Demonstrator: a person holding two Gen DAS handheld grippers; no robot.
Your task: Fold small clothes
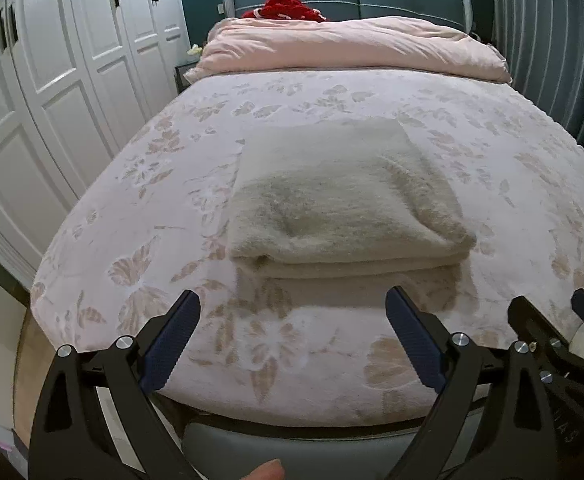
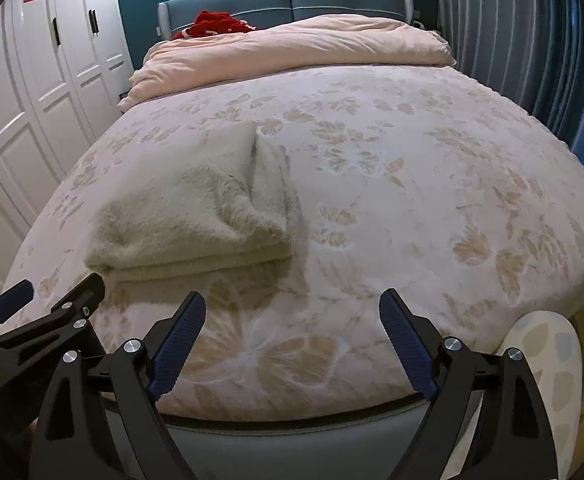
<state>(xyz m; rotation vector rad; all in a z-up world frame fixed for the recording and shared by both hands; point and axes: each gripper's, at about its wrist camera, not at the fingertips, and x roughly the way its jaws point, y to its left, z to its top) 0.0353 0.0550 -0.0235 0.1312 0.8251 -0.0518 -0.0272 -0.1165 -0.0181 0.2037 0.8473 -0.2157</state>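
A cream fuzzy garment [image 1: 339,200] lies folded in a thick rectangle on the floral bedspread [image 1: 140,208], near the foot of the bed. It also shows in the right wrist view [image 2: 188,212], left of centre. My left gripper [image 1: 292,304] is open and empty, just short of the garment's near edge. My right gripper [image 2: 292,302] is open and empty over the bedspread [image 2: 411,184], to the right of the garment. The right gripper's fingers [image 1: 531,312] show at the left view's right edge, and the left gripper's fingers [image 2: 80,292] at the right view's left edge.
A pink duvet [image 1: 351,46] is bunched at the head of the bed with a red item [image 1: 288,8] behind it. White wardrobe doors [image 1: 52,80] stand left, striped curtains [image 2: 511,40] right. A patterned slipper-like object [image 2: 547,364] lies by the bed's right foot corner.
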